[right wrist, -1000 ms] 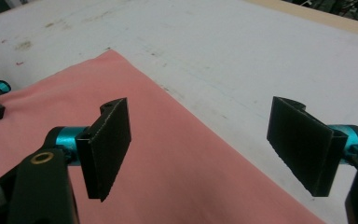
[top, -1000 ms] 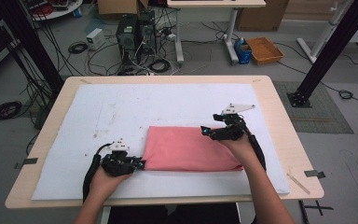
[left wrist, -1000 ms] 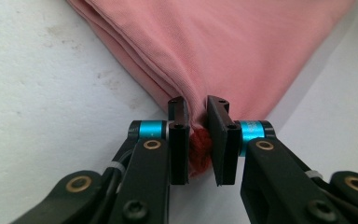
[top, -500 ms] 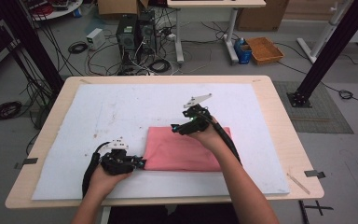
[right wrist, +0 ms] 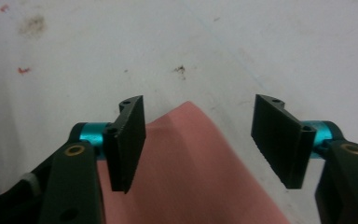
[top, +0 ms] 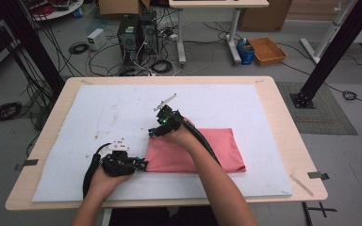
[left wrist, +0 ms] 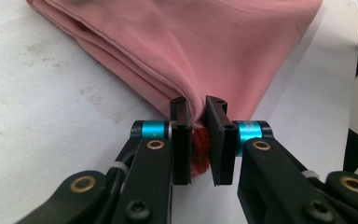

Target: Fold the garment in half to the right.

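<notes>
A folded pink cloth (top: 228, 148) lies on the white mat (top: 118, 108). My left gripper (top: 143, 165) is at the cloth's near left corner, and in the left gripper view its jaws (left wrist: 199, 105) are shut on a bunched fold of the cloth (left wrist: 205, 42). My right gripper (top: 154, 132) hovers over the cloth's far left corner. In the right gripper view it (right wrist: 199, 106) stands open, its jaws having just been closing, with the cloth's corner (right wrist: 186, 154) between the pads and untouched. The right forearm crosses over the cloth's middle.
The mat covers most of the wooden table (top: 275, 99). Tape strips sit at the table's left edge (top: 26, 164) and near right corner (top: 316, 174). On the floor beyond are computer towers (top: 134, 30), cables and an orange tray (top: 267, 49).
My right gripper has travelled left along the cloth's far edge, from its right corner to its left corner. The left gripper has stayed put on its corner.
</notes>
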Motion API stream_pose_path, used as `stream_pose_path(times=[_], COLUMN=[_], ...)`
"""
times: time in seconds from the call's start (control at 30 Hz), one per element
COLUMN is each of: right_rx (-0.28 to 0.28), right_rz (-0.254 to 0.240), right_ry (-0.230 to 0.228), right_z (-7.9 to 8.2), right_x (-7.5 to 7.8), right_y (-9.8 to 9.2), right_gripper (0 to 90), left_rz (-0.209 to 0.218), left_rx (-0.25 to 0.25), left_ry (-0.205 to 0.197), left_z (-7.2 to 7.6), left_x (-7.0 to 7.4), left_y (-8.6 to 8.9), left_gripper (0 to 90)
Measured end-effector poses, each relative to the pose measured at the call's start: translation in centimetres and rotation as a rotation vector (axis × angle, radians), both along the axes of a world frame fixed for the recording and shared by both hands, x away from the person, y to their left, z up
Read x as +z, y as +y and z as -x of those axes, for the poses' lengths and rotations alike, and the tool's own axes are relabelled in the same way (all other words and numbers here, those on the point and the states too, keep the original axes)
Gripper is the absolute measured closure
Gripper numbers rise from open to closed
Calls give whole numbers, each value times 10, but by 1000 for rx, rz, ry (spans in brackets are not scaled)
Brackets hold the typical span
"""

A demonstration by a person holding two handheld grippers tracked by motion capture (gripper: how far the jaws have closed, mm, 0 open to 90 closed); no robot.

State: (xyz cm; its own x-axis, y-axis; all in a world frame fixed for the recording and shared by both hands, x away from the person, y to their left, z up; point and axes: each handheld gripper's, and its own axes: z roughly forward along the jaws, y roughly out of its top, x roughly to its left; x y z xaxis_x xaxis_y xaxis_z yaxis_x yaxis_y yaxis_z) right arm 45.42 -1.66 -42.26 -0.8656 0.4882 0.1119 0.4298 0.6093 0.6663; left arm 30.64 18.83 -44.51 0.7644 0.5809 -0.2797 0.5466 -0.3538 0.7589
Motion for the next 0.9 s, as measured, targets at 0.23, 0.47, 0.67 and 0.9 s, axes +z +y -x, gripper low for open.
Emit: stream_pose_path(times=[0.23, 0.47, 0.67, 0.9], right_rx=[26, 62, 50, 61], right_rz=[65, 83, 17, -56], right_ry=[7, -9, -19, -38], right_z=[2, 6, 5, 10], right_x=[-11, -9, -5, 8], right_y=[17, 22, 23, 22], right_gripper=[617, 854, 864, 864], left_rz=[4, -1, 20, 44], left_rx=[-3, -6, -14, -39], left_ry=[-4, 4, 0, -20], left_z=[0, -1, 0, 4], left_x=[0, -3, 3, 16], left_y=[1, 4, 13, 17], left_gripper=[809, 810, 812, 812])
